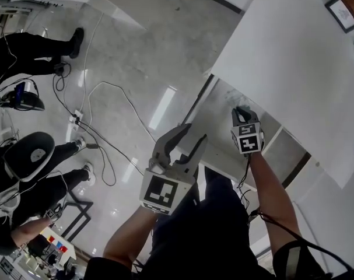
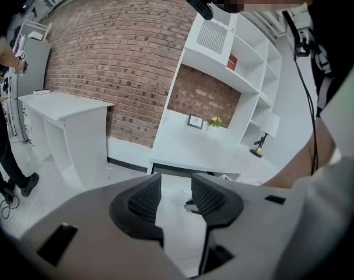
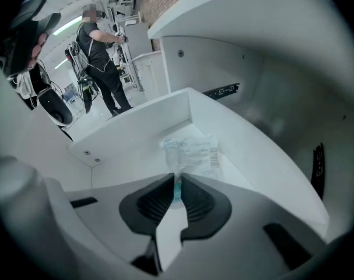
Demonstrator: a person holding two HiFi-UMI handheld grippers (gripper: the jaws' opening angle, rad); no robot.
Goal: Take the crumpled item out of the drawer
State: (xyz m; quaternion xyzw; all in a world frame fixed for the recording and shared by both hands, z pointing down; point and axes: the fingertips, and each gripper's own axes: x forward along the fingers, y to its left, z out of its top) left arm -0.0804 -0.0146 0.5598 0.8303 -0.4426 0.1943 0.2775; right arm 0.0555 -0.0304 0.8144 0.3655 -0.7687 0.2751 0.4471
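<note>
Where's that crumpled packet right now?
In the right gripper view, the crumpled packet lies in the open white drawer, near its far corner. Its near edge is pinched between the jaws of the right gripper.

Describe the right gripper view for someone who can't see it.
The right claw pinches the near edge of a crumpled clear plastic packet lying in a white open drawer. A person stands in the background.

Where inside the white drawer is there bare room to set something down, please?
The white drawer's floor is bare left of the crumpled clear plastic packet, up to the side wall. The middle is crowded: the right tongs grip the packet there, with only a narrow strip free on its right.
</note>
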